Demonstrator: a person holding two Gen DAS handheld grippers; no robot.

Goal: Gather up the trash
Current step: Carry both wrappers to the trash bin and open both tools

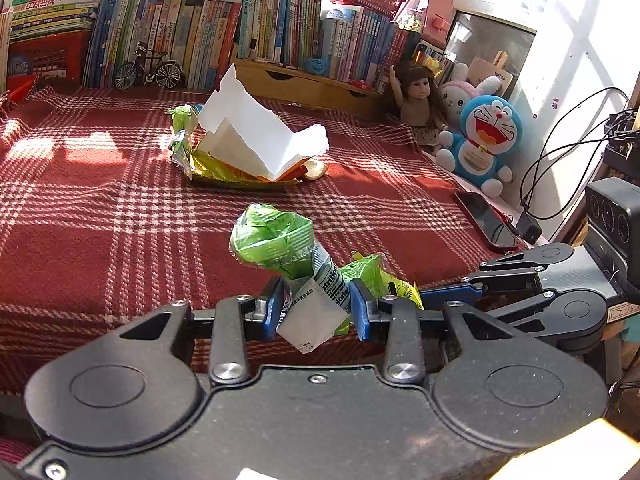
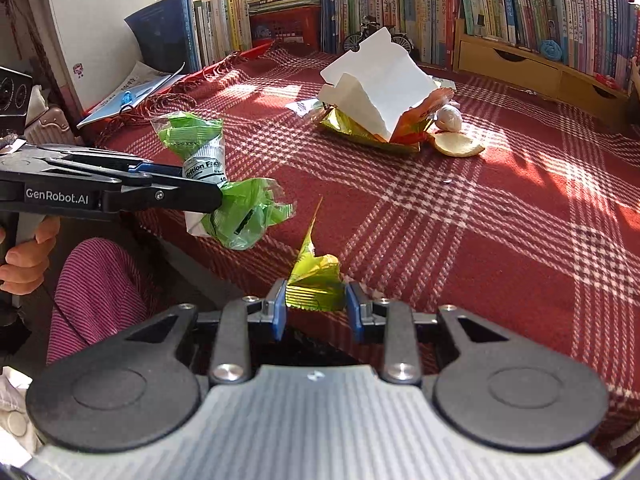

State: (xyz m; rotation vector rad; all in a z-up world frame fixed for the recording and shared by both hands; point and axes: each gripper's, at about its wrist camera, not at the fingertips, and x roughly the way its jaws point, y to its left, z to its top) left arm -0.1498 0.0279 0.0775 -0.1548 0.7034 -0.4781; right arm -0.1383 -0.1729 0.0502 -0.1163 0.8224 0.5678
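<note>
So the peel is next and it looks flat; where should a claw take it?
Take the peel by its raised near rim, coming from above, one finger inside the curve and one outside. It lies cupped on the cloth, just right of the wrapper pile, so its right side is freer.

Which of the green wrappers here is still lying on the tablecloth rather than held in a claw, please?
The green wrapper at the left edge of the far trash pile, beside the torn white paper. The other green wrapper is clamped in the left claw.

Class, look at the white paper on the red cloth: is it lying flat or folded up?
Folded up. The white paper stands in creased, tent-like peaks on the pile of wrappers, not flat.
</note>
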